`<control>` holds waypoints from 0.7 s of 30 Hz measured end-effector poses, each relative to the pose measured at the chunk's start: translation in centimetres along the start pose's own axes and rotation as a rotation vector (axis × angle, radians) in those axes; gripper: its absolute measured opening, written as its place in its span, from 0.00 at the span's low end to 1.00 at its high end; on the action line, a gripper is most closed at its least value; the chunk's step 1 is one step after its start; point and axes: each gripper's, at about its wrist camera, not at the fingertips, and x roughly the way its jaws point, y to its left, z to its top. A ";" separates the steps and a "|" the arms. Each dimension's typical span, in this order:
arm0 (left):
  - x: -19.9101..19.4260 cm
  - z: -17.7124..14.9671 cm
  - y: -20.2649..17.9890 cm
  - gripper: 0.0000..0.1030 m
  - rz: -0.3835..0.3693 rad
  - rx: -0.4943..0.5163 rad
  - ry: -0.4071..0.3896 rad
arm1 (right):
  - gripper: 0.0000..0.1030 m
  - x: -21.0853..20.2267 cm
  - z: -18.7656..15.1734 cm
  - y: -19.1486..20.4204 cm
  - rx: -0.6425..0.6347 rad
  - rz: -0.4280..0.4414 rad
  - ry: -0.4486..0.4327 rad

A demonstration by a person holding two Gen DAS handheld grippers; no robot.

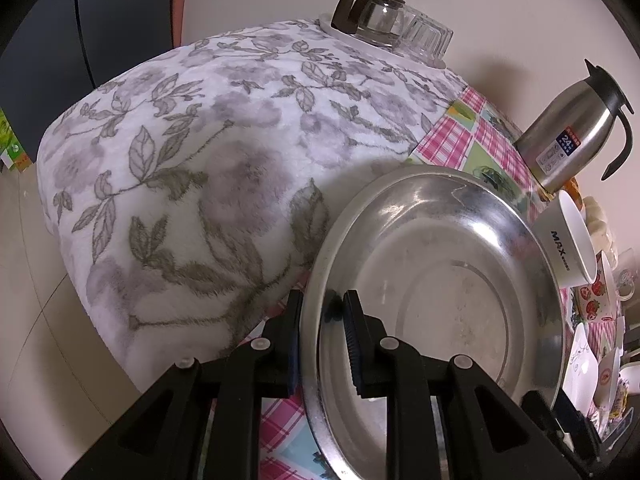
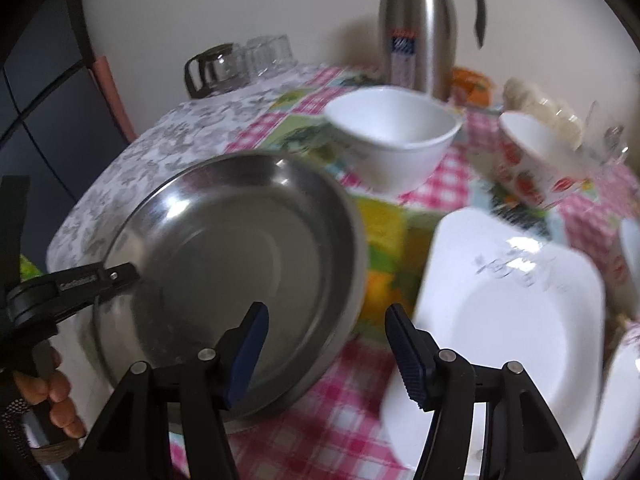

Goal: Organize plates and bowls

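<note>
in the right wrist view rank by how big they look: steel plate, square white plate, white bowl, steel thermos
1. steel plate
2. square white plate, close behind; both sit nearest the camera, so their order is unsure
3. white bowl
4. steel thermos, farthest back and cut off at the top

Two close wrist views angled down, sharing steel plate

The wall behind the table is plain and cream. The floor is pale tile with thin lines. The table wears a pink checked cloth, and a soft white blanket with grey flowers covers one side. A dark cabinet stands nearby.
</note>
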 end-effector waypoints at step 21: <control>-0.9 -0.4 -0.2 0.20 0.026 0.026 0.004 | 0.23 -0.3 0.0 0.2 -0.019 0.000 -0.008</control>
